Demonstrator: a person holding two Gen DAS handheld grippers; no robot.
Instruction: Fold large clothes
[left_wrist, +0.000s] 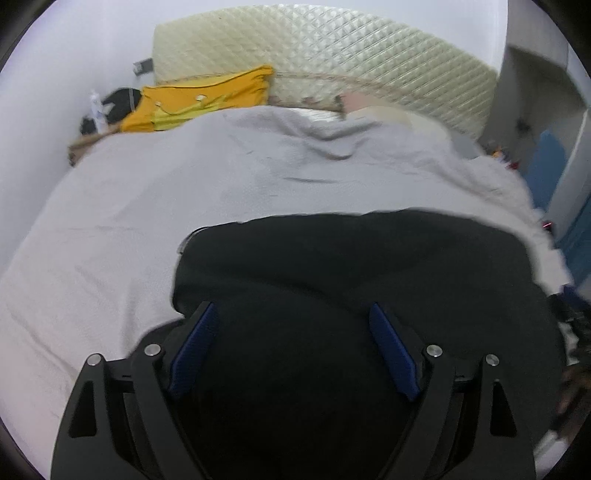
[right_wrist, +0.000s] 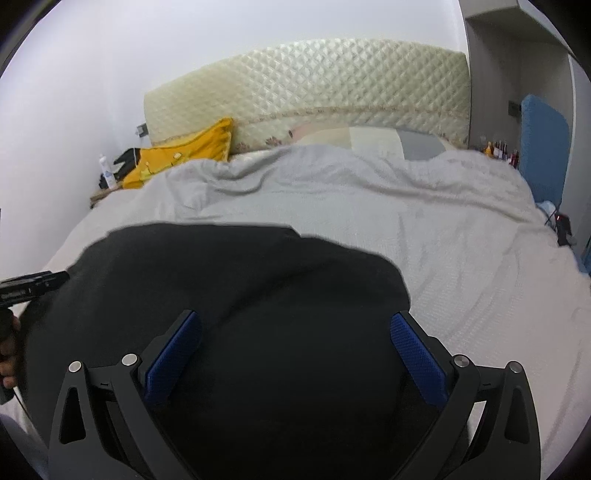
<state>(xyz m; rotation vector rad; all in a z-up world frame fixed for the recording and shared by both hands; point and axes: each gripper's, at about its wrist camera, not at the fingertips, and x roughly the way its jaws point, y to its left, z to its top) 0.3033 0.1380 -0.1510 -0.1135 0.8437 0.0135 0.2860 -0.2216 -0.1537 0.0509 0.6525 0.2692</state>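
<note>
Left wrist view
Left tool (left_wrist: 291, 314): black two-finger frame with blue textured pads (left_wrist: 194, 350); the jaws stand spread wide, nothing pinched between them.
Garment: a large black cloth garment (left_wrist: 332, 266) lies on the bed, filling the lower centre and right; it lies below and beyond the spread fingers, and whether the pads touch it cannot be told.
Bed cover: pale grey wrinkled bed sheet (left_wrist: 147, 192) under the garment, bare to the left and beyond it.
Headboard: cream quilted padded headboard (left_wrist: 332, 55) at the far end of the bed.
Cushion: yellow fabric cushion (left_wrist: 207, 99) leaning at the headboard's left end.
Bottle: small white bottle (left_wrist: 96, 109) near the wall, left of the cushion.

Right wrist view
Right tool (right_wrist: 295, 325): same black frame, blue textured pads (right_wrist: 417, 354); jaws spread wide apart, nothing gripped.
Garment: the large black cloth garment (right_wrist: 221, 280) covers the lower left and centre, its far edge a fairly straight line across the sheet.
Bed cover: the pale grey wrinkled bed sheet (right_wrist: 424, 229) bare to the right and beyond.
Left tool: part of its black body (right_wrist: 31, 286) shows at the left edge, beside the garment, with a person's hand (right_wrist: 7, 350) below it.
Headboard: the cream quilted padded headboard (right_wrist: 314, 85) at the far end.
Cushion: the yellow fabric cushion (right_wrist: 184, 151) at its left.
Chair: blue upholstered chair back (right_wrist: 543, 147) beside the bed's right edge.
</note>
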